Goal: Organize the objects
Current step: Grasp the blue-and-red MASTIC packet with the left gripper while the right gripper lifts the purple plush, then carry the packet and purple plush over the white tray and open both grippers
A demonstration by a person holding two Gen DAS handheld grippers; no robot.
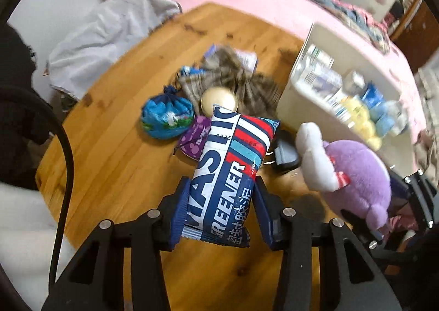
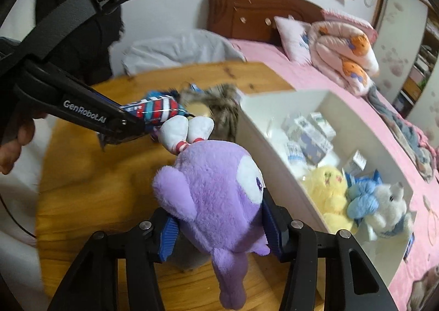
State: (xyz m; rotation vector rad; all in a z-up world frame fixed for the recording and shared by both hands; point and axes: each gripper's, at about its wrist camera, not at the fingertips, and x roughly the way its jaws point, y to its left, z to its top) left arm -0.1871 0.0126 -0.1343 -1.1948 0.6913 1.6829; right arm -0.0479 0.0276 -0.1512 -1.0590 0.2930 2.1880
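My left gripper is shut on a blue, red and white striped snack packet and holds it above the wooden table. It also shows in the right wrist view. My right gripper is shut on a purple plush toy with white feet, held over the table beside the white storage box. The plush shows in the left wrist view. The box holds small cartons, a yellow plush and a blue and white plush.
On the table lie a blue drawstring pouch, a purple pouch, a round cream tin, a striped grey cloth and a dark object. A pink bed with bedding lies behind. A grey garment hangs at the table's far left.
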